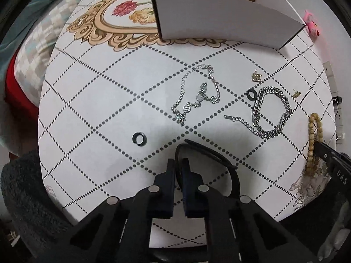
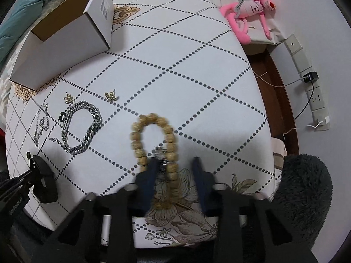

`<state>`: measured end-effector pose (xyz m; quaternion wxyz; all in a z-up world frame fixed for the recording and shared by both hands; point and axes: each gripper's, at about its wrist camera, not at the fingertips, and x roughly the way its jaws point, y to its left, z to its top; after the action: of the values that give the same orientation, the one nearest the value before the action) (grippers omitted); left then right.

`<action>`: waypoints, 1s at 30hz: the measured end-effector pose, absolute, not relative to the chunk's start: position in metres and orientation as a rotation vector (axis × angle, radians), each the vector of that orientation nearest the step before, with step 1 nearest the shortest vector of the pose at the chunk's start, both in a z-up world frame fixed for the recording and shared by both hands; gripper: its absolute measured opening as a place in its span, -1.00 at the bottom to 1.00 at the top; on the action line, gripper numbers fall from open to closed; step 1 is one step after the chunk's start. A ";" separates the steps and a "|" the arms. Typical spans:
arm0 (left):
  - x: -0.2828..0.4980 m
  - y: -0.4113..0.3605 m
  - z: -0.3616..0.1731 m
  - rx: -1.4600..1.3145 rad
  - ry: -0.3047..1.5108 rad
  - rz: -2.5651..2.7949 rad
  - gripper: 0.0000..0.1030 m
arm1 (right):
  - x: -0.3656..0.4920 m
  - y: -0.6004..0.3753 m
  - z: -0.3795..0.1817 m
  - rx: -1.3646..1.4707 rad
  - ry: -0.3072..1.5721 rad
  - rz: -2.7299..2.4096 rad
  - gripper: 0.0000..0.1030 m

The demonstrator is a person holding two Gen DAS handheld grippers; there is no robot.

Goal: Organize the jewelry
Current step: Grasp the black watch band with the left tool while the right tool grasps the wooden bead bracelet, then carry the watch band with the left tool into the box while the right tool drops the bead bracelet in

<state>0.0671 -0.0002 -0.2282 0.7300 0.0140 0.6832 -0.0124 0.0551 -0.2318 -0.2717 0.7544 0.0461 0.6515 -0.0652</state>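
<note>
Left gripper [image 1: 180, 164] has its fingers nearly pressed together, pinching a black band [image 1: 210, 155] that loops out from between them and curves off to the right over the table [image 1: 92, 83]. Right gripper [image 2: 175, 166] has its fingers spread, and a wooden bead bracelet [image 2: 153, 135] sits between them; the loop looks blurred, one side runs along the left finger [image 2: 151, 171], and it cannot be told whether the beads hang on that finger or lie on the cloth. A small silver charm [image 2: 161, 153] shows inside the loop near the fingertips. In the left wrist view the same bead bracelet [image 1: 314, 140] is at the far right edge, touching the tip of the right gripper [image 1: 324, 151]. Farther out lies a chunky silver chain bracelet [image 1: 272, 111] in an open loop with a thin tail, and a black ring [image 1: 251, 94] just beside its upper left. Two gold earrings flank it, one [image 1: 256, 76] above and one [image 1: 296, 93] on the right. Left of those lies a thin silver chain [image 1: 197, 94] with small charms, loosely tangled. Another black ring [image 1: 139, 139] lies alone, near the left gripper and to its left. At the far side of the table stands an open white cardboard box [image 1: 219, 15], partly over a gold floral frame print. In the right wrist view a pink plush toy [image 2: 250, 6] lies off the table beyond its far right edge, and a power strip [image 2: 316, 100] runs along the wall.
</note>
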 end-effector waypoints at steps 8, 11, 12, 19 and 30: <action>0.065 0.000 -0.207 0.013 1.470 -0.056 -0.98 | 0.052 -0.236 -0.267 0.228 1.399 -0.083 -0.82; 0.063 0.001 -0.195 -0.012 1.457 -0.075 -0.98 | 0.048 -0.235 -0.253 0.268 1.370 -0.053 -0.82; 0.063 0.003 -0.189 -0.017 1.452 -0.079 -0.98 | 0.046 -0.233 -0.247 0.273 1.359 -0.042 -0.82; 0.071 0.006 -0.153 -0.060 1.399 -0.119 -0.98 | 0.046 -0.226 -0.210 0.315 1.297 0.030 -0.82; 0.151 -0.011 -0.087 -0.121 1.238 -0.162 -0.98 | 0.107 -0.201 -0.119 0.334 1.130 0.210 -0.82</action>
<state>0.1506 -0.0107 -0.0867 0.8096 -0.0564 0.5793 -0.0760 0.1075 -0.2013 -0.1193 0.8262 0.1570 0.5320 0.0988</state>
